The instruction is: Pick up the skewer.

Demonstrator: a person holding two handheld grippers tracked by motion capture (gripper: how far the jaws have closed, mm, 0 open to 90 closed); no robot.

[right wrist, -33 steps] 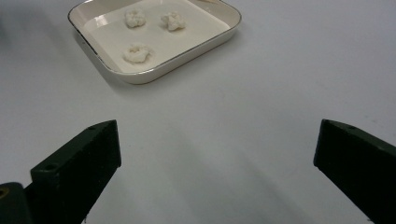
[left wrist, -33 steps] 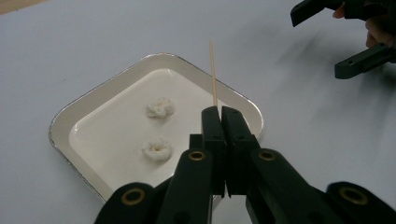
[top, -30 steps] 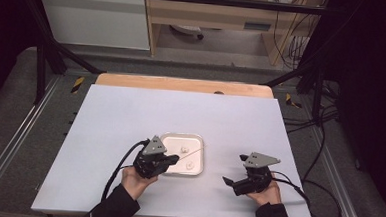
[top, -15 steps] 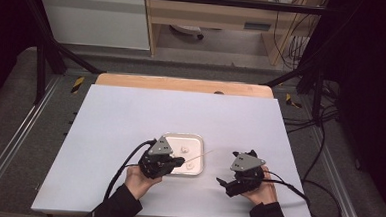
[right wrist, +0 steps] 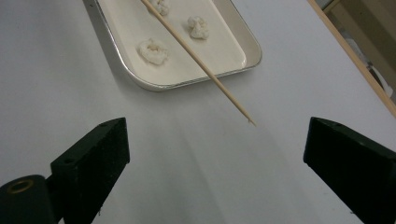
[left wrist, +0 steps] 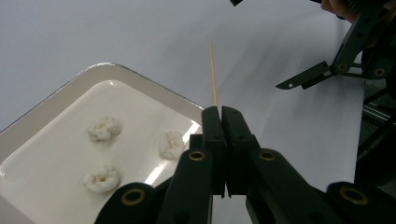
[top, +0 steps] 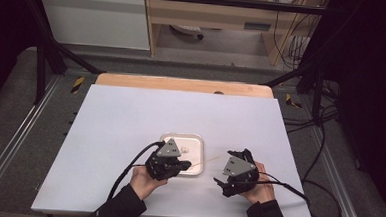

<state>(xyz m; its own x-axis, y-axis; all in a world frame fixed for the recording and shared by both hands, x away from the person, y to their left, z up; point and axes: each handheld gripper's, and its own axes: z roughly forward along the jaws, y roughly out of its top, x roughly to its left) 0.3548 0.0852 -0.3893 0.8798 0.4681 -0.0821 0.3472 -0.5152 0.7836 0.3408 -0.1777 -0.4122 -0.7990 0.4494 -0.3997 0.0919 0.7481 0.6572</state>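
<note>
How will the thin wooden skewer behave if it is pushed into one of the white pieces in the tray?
The skewer looks very thin and long, so it may flex or snap under side load. The left gripper clamps only its end, so the tip could wobble. The white pieces lie loose on the smooth tray and would probably slide.

This looks like a lab or test room: a white counter (top: 129, 135) inside a black metal frame (top: 48, 56), with loose cables (top: 324, 145) on grey floor.
</note>
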